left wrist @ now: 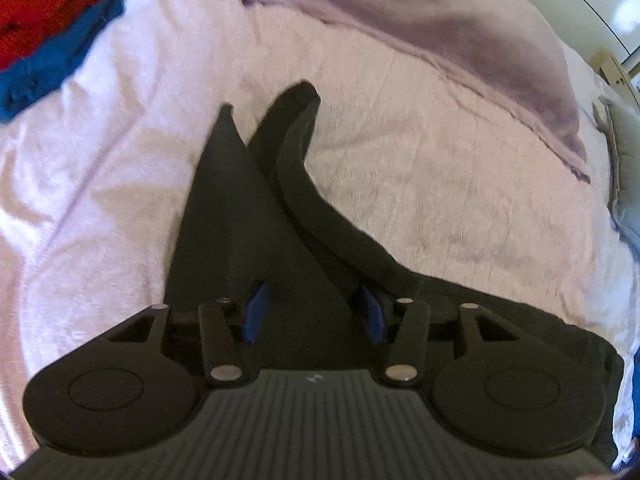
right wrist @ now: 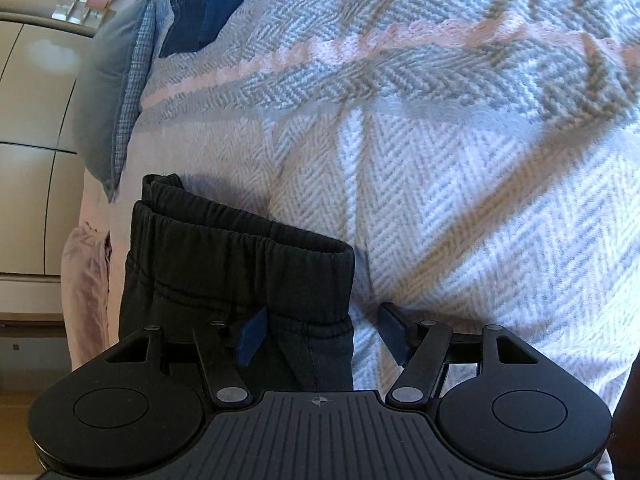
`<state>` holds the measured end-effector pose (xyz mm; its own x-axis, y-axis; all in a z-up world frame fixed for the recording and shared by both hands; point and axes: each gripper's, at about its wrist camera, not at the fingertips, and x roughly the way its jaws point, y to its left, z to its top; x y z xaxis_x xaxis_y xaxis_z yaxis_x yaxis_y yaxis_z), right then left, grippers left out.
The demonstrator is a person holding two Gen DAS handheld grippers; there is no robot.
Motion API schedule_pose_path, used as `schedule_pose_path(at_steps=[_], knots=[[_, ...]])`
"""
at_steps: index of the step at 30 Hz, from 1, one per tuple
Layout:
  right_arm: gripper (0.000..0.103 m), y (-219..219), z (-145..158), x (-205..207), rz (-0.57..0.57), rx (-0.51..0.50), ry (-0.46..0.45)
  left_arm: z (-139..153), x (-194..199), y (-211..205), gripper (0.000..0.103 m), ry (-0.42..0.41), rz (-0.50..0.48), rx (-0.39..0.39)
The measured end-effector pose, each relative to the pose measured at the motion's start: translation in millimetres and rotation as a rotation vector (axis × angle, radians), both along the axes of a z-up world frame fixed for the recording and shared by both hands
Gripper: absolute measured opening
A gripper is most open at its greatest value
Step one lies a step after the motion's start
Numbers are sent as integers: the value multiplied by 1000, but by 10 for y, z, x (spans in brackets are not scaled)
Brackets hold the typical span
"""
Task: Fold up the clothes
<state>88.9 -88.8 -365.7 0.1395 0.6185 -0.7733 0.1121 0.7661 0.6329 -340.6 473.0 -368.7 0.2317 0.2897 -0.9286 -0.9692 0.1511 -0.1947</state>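
Both wrist cameras look steeply down, close over the bed (left wrist: 400,160), sharing the black trousers (right wrist: 240,264).

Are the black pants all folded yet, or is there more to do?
Not quite. Done: red and blue clothes sit stacked in the bed's far corner. In hand: the black pants lie doubled at the waistband, with each gripper over an end, left gripper at the legs and right gripper at the waistband, jaws open. Left: finish folding the pants.
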Motion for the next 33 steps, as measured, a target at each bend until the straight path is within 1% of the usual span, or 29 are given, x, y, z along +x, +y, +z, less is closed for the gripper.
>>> schedule_pose_path(at_steps=[1,4,7,9,10,13,15,16,19,20,21,22,23,24,25,26,28,29,30,31,32,33], knots=[[50,27,2,5,3,18,-7,-26,7,-3,22,2,-6,0],[24,158,58,21,33,92,-53,-39,49,12,12,16,-18,20],[21,481,339,155,78,185,-176,81,127,94,7,16,-54,73],[21,704,547,252,108,252,-262,246,167,171,6,-7,-61,117],[20,833,712,326,122,298,-316,355,182,212,6,-20,-64,146],[20,1182,1281,555,131,448,-465,805,235,339,5,-61,-52,270],[20,1328,1671,686,122,529,-542,1153,222,410,4,-115,-22,342],[20,1354,1833,725,120,581,-572,1336,216,410,3,-132,-8,392],[20,1344,2320,754,134,701,-683,1917,141,280,4,-133,1,580],[20,1317,2452,748,140,730,-715,2042,98,235,4,-137,-1,593],[20,1272,2549,734,148,741,-736,2142,49,192,4,-144,-4,588],[20,1208,2588,716,162,738,-743,2156,10,138,5,-144,-18,566],[20,1118,2567,693,171,715,-736,2139,-25,81,6,-141,-37,537],[21,1010,2487,669,168,674,-711,2047,-82,-1,7,-144,-41,497],[21,901,2384,642,163,626,-680,1927,-147,-92,8,-150,-39,453],[21,778,2202,608,153,559,-628,1750,-235,-194,8,-155,-18,397],[21,517,1715,532,107,363,-497,1355,-429,-406,8,-167,37,277],[21,393,1466,489,83,259,-431,1124,-524,-513,9,-156,67,212],[21,268,1218,447,59,155,-366,880,-618,-622,9,-138,98,145],[23,154,962,415,36,55,-297,613,-715,-745,10,-97,128,80],[23,65,690,409,14,-35,-224,338,-814,-873,10,-47,158,16],[25,-21,459,395,-13,-111,-160,140,-893,-987,9,10,174,-26]])
